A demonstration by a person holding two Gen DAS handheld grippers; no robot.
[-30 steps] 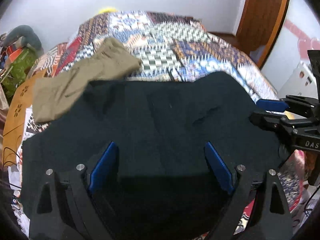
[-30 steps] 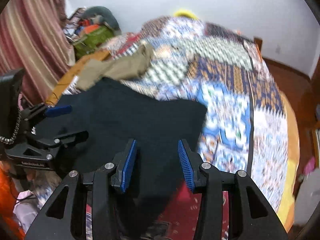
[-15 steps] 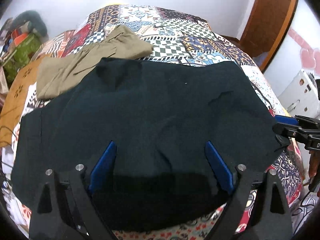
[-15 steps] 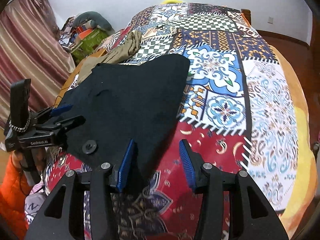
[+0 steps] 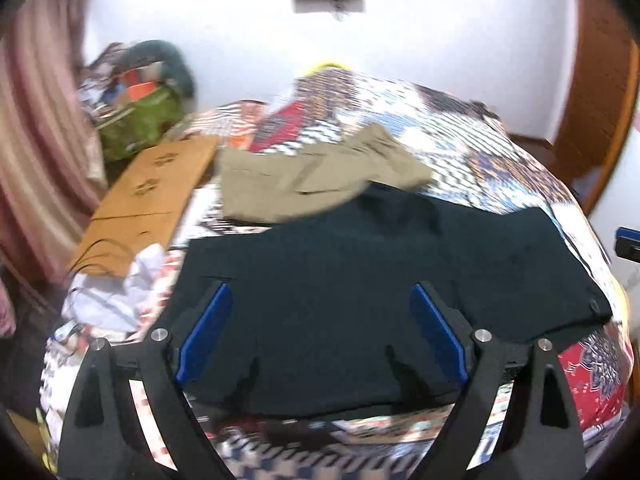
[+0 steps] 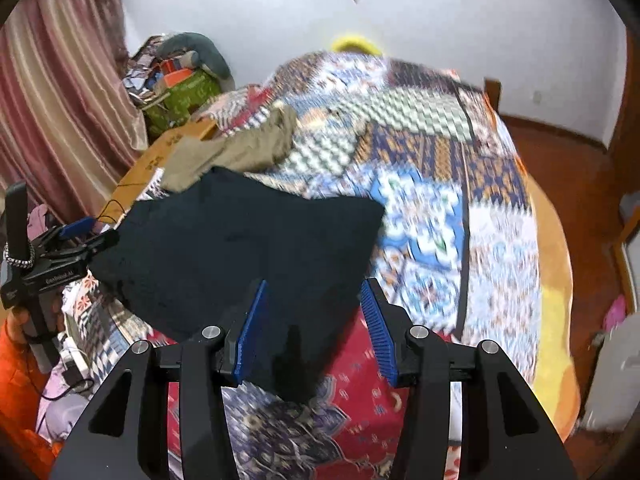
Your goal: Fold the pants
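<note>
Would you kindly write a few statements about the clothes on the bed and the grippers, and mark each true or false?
1. The black pants lie spread on the patterned bedspread. True.
2. The khaki pants lie beyond the black ones, partly tucked under their far edge. True.
3. The left gripper is clamped shut. False: its fingers stand wide apart.
4. The right gripper grips the khaki pants. False: it is open and grips nothing.
</note>
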